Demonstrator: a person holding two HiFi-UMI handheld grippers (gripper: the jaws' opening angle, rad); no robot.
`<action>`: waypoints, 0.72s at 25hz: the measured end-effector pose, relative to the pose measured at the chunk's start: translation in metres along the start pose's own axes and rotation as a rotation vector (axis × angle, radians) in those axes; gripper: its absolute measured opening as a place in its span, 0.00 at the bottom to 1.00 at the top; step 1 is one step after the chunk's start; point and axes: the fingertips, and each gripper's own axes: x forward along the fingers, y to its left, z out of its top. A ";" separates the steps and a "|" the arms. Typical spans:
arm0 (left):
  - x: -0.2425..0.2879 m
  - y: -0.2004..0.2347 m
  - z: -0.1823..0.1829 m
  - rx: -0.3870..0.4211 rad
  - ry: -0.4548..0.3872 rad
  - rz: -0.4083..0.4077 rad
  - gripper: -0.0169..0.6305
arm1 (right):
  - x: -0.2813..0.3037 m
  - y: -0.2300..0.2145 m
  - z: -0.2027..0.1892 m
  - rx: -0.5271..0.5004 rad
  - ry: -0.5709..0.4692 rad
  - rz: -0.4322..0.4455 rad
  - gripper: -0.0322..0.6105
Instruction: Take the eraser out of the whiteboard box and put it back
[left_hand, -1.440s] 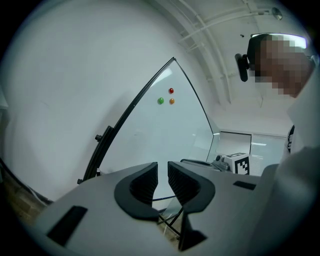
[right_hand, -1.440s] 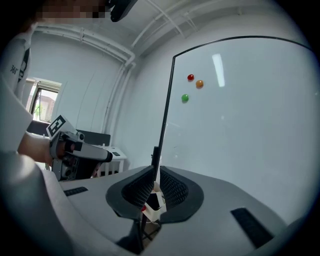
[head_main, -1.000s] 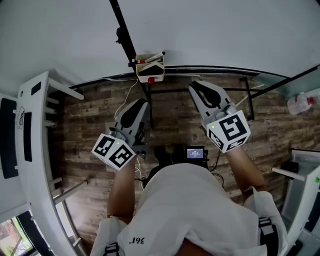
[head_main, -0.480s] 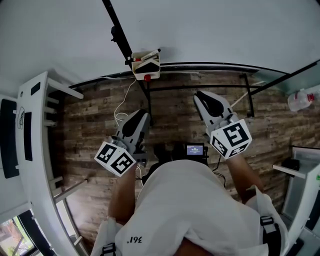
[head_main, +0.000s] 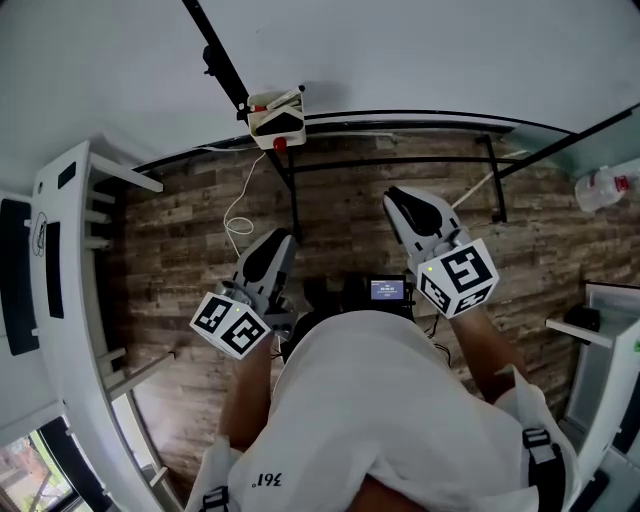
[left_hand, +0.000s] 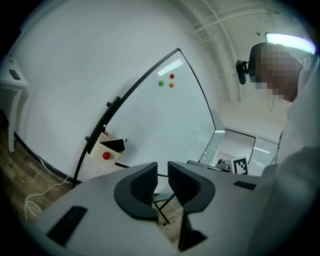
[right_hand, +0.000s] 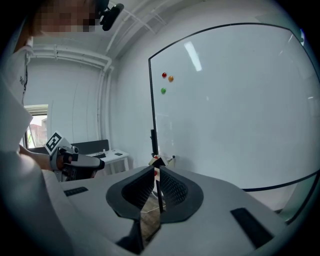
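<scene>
The cream whiteboard box (head_main: 272, 117) hangs on the board's black frame, with the black eraser (head_main: 283, 123) inside it and a red magnet (head_main: 281, 143) on its front. In the left gripper view the box (left_hand: 106, 150) sits left of the jaws, the eraser (left_hand: 114, 145) in its top. My left gripper (head_main: 274, 244) (left_hand: 162, 173) is well short of the box, jaws a little apart and empty. My right gripper (head_main: 399, 199) (right_hand: 156, 174) is further right, jaws nearly touching and empty. The box (right_hand: 159, 161) shows just over their tips.
The glass whiteboard (left_hand: 165, 125) carries three small magnets (left_hand: 171, 76). Its black stand bars (head_main: 400, 160) cross the wooden floor, where a white cable (head_main: 238, 215) lies. A white rack (head_main: 70, 250) stands at the left, a bottle (head_main: 605, 190) at the right, a small screen (head_main: 388, 290) below.
Both grippers have pulled back and down, away from the box. The box has slid up and left in the head view. Both sets of jaws look unchanged.
</scene>
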 end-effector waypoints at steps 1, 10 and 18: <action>0.000 -0.002 -0.003 -0.002 0.003 0.000 0.13 | -0.003 0.001 -0.003 0.000 0.005 0.002 0.13; 0.006 -0.026 -0.023 -0.011 0.034 -0.007 0.13 | -0.020 -0.001 -0.020 -0.007 0.043 0.019 0.09; 0.006 -0.044 -0.039 -0.005 0.061 -0.020 0.13 | -0.033 0.003 -0.025 -0.004 0.030 0.030 0.09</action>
